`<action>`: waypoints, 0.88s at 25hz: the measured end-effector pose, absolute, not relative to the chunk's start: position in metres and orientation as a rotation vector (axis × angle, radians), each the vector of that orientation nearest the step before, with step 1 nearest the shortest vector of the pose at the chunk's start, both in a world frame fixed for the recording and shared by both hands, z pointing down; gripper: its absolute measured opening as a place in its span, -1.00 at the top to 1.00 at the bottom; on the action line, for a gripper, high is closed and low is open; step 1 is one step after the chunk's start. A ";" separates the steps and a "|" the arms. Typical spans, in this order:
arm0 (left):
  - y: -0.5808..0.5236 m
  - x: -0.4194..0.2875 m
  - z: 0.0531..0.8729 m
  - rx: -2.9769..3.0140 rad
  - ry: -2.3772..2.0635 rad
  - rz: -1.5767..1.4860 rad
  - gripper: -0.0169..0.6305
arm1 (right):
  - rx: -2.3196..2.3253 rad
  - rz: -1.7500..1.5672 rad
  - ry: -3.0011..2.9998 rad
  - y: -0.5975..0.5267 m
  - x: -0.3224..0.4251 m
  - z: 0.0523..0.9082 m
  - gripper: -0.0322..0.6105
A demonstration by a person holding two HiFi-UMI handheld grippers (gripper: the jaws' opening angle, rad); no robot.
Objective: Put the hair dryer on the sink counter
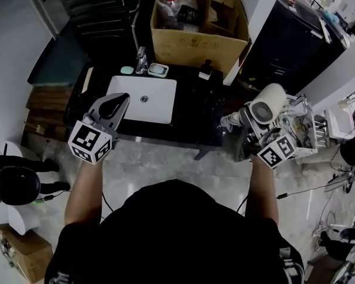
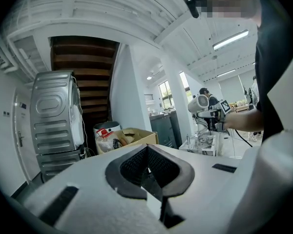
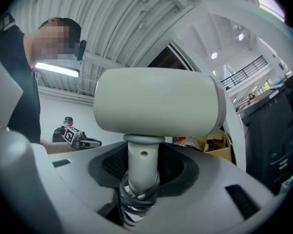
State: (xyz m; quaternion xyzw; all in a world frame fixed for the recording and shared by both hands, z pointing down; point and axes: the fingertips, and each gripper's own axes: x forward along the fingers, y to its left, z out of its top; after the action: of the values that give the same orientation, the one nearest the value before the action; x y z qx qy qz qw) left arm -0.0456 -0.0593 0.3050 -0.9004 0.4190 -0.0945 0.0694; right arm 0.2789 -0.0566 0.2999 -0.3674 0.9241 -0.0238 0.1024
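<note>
hair dryer point(image 1: 268, 107), clenched by the right gripper point(image 1: 255, 129), wants lowering level onto the bare sink counter point(image 1: 194, 108); left gripper point(image 1: 118, 101) closed on nothing.

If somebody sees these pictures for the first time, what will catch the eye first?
First, the white hair dryer, held by its handle in the right gripper and raised to the right of the black counter. Next, the white sink set in that counter, with the empty left gripper closed above it.
</note>
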 end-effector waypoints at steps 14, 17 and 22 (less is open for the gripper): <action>-0.075 -0.007 0.322 -2.763 1.250 -0.289 0.91 | -1.051 -0.062 2.778 -0.081 0.296 0.297 0.42; -0.079 -0.001 0.324 -2.773 1.240 -0.279 0.90 | -1.058 -0.070 2.792 -0.082 0.298 0.300 0.42; -0.075 0.002 0.333 -2.798 1.225 -0.293 0.90 | -1.059 -0.091 2.804 -0.082 0.293 0.304 0.42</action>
State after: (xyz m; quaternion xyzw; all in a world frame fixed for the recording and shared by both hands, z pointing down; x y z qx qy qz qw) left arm 0.0016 -0.0747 0.3327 -0.9112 0.3990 -0.0953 0.0365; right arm 0.2932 -0.0823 0.3037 -0.3521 0.9327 -0.0303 0.0716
